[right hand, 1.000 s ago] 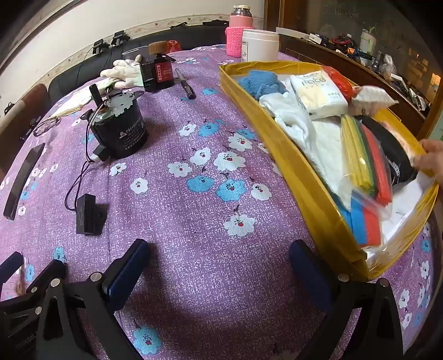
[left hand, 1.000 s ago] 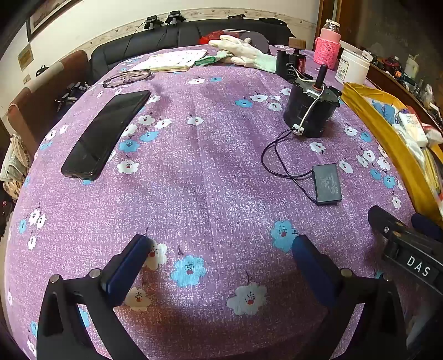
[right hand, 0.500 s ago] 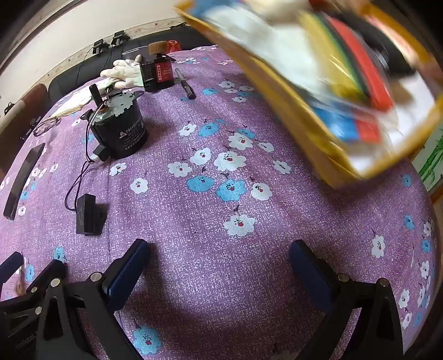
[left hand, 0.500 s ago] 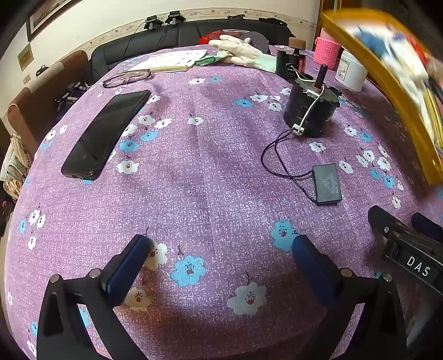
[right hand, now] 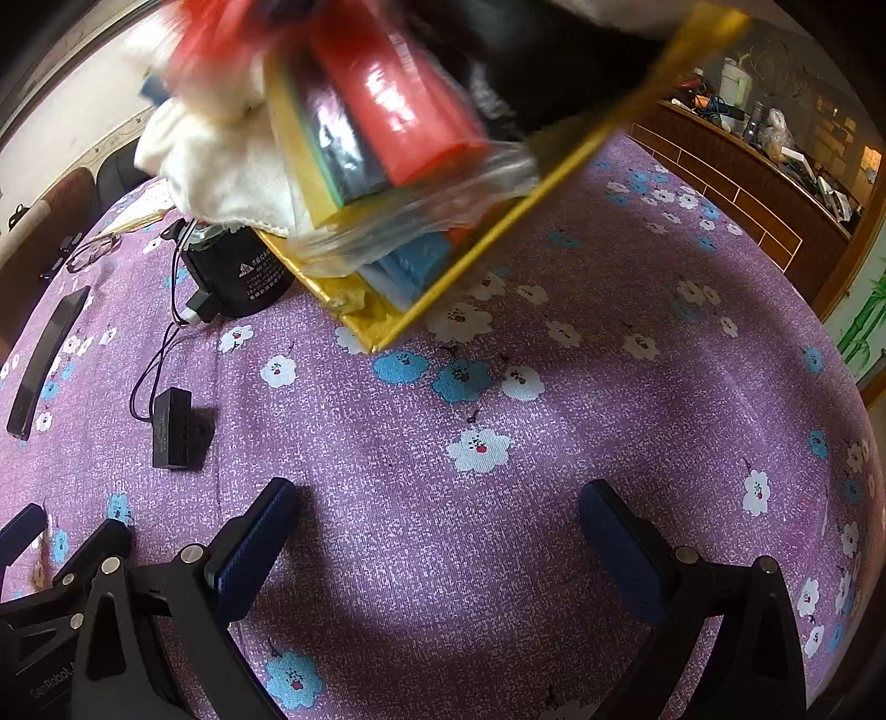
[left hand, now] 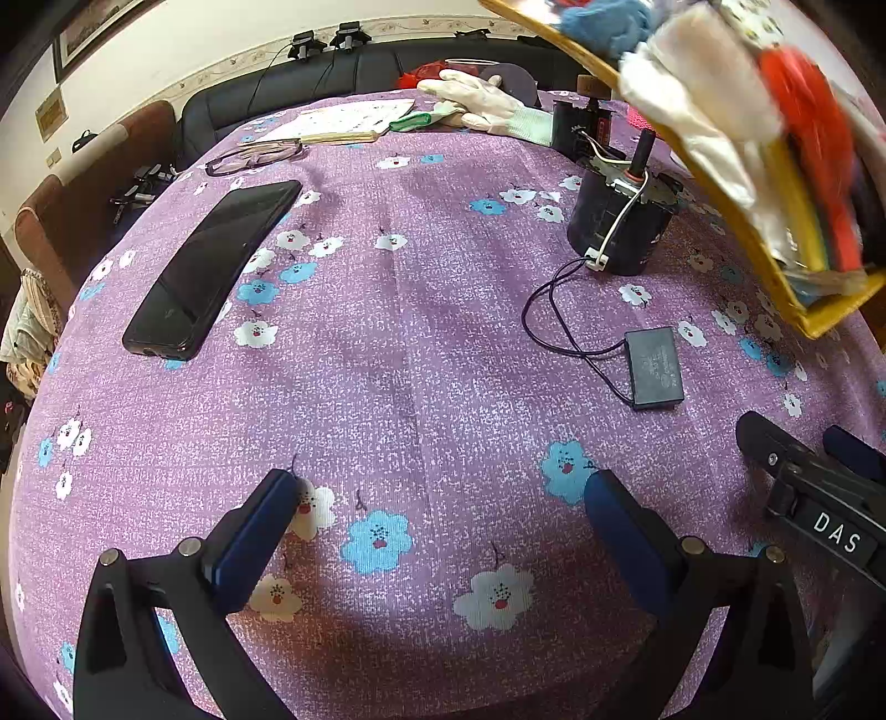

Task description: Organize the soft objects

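A yellow tray (left hand: 767,263) packed with soft things hangs tilted in the air over the table's right side; what holds it is out of view. It carries a blue cloth (left hand: 603,22), a white cloth (left hand: 698,94) and a red item (left hand: 803,94). In the right wrist view the tray (right hand: 554,183) fills the top, with a white cloth (right hand: 221,166), a red pack (right hand: 398,94) and bagged sponges sliding toward its low corner. A white glove (left hand: 482,102) lies at the far edge. My left gripper (left hand: 437,487) and right gripper (right hand: 437,493) rest open, low over the purple cloth, holding nothing.
A black phone (left hand: 216,266) lies at the left and glasses (left hand: 255,158) and papers lie beyond it. A black cylindrical motor (left hand: 620,221) is wired to a small black box (left hand: 653,368) at the right. A dark sofa runs behind the table.
The yellow tray has left the table, risen and tilted steeply, swinging left over the motor. Its contents are shifting. Neither gripper has moved.
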`<move>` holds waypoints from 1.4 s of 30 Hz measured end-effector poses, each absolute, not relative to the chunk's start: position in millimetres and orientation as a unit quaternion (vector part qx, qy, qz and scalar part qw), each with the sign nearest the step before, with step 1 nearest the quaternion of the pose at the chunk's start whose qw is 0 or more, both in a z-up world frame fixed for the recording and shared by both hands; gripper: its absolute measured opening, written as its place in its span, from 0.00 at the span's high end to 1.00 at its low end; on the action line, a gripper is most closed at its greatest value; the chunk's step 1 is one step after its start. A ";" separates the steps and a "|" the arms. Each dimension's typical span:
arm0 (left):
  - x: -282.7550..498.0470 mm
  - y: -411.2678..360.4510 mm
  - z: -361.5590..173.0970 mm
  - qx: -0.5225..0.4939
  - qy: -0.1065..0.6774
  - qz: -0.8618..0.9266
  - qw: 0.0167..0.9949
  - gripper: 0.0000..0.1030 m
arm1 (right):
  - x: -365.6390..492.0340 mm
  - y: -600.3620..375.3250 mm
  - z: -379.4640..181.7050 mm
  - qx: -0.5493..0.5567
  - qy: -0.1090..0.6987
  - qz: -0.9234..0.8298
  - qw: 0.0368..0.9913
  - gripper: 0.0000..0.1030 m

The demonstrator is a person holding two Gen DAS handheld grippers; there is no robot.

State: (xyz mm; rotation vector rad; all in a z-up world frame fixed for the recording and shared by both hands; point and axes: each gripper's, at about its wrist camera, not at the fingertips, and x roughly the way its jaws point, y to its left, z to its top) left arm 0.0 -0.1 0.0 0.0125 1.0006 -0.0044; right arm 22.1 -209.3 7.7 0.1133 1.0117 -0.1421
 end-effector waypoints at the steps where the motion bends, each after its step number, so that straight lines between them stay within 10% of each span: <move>1: 0.0 0.0 0.0 0.006 0.480 -0.002 0.877 0.00 | 22.1 -209.3 7.9 0.054 0.484 -0.068 0.871 0.01; 42: 0.0 -0.1 0.1 0.006 0.480 -0.002 0.877 0.00 | 21.2 -206.0 7.6 0.054 0.484 -0.068 0.871 0.01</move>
